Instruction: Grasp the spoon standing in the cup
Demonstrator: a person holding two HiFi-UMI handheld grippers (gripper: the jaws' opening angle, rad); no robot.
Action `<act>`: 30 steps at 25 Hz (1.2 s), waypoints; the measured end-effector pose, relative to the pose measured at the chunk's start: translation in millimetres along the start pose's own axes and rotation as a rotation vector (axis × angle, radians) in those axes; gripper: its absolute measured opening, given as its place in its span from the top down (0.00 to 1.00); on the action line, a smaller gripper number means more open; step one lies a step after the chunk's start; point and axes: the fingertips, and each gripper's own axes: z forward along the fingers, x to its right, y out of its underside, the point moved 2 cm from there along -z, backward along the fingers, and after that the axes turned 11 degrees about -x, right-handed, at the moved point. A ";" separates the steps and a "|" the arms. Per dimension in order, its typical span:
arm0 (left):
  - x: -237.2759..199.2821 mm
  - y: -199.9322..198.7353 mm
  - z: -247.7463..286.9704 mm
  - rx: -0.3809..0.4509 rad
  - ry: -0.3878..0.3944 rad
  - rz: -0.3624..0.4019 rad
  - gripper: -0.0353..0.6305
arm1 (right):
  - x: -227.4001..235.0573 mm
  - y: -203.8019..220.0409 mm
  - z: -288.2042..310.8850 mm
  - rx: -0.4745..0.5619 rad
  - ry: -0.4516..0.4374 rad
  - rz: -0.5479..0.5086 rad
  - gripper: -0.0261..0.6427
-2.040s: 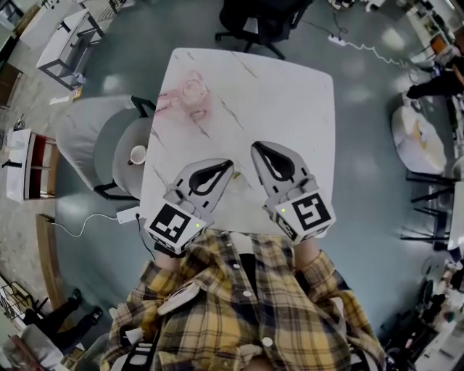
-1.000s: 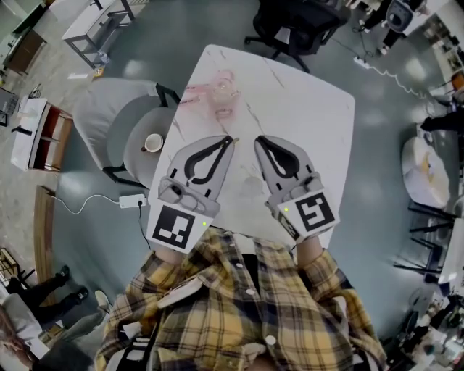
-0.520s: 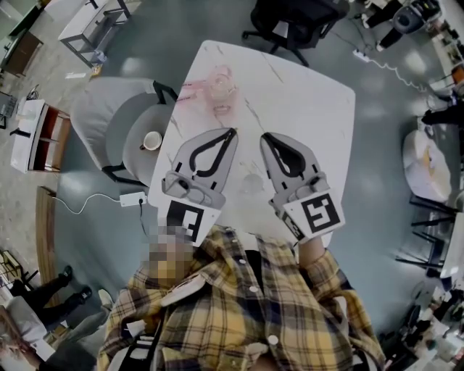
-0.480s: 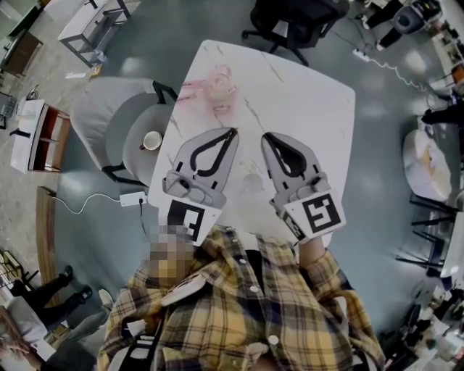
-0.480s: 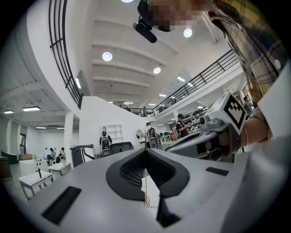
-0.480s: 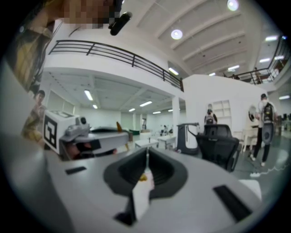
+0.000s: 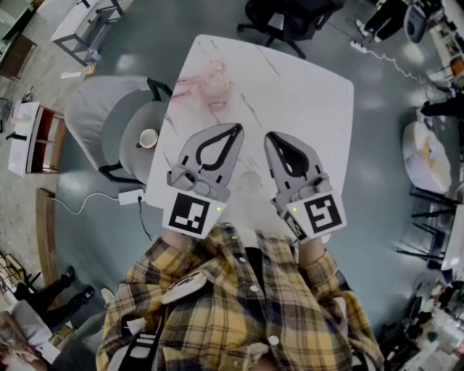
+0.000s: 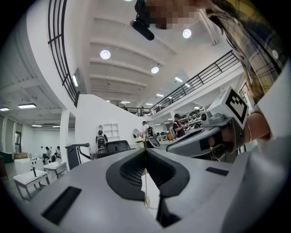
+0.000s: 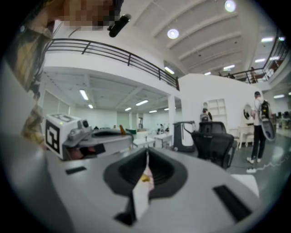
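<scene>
A clear glass cup [image 7: 214, 78] stands on a pinkish patch at the far left of the white marble table [image 7: 304, 80]. I cannot make out a spoon in it. My left gripper [image 7: 238, 127] hovers over the near half of the table, pointing away from me, its jaws closed tip to tip. In the left gripper view only a thin line with a small gold speck [image 8: 147, 199] shows along their seam. My right gripper [image 7: 269, 135] lies beside it, also shut with nothing in it. A faint clear glass [image 7: 250, 181] sits between the two grippers.
A white cup of brown drink [image 7: 147, 138] rests on a grey chair [image 7: 98, 119] left of the table. A black office chair [image 7: 290, 18] stands at the far edge. A cable and power strip [image 7: 130, 196] lie on the floor at left.
My left gripper has edged forward over the table and rolled a little, so its marker cube faces up more squarely. The right gripper has stayed where it was.
</scene>
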 end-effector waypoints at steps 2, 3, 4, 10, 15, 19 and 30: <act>2.4 3.1 3.0 0.003 0.012 -0.014 0.92 | 0.5 4.0 0.6 -0.010 0.003 0.003 0.91; 4.0 5.1 4.2 0.000 0.018 -0.018 0.92 | 0.7 6.1 1.0 -0.015 0.005 0.005 0.91; 5.8 7.1 5.3 -0.005 0.024 -0.022 0.92 | 0.9 8.0 1.2 -0.019 0.006 0.007 0.91; 11.0 12.5 8.1 -0.015 0.048 -0.029 0.92 | 0.1 12.3 3.0 -0.032 0.012 0.011 0.91; 11.8 12.2 8.8 -0.011 0.060 -0.043 0.92 | -2.0 12.5 3.9 -0.038 0.005 0.011 0.91; 11.0 12.9 8.0 -0.012 0.062 -0.056 0.92 | -2.6 12.9 3.7 -0.038 0.006 0.012 0.91; 10.8 12.3 7.2 -0.010 0.058 -0.061 0.92 | 0.9 10.9 -1.5 -0.031 0.020 0.011 0.91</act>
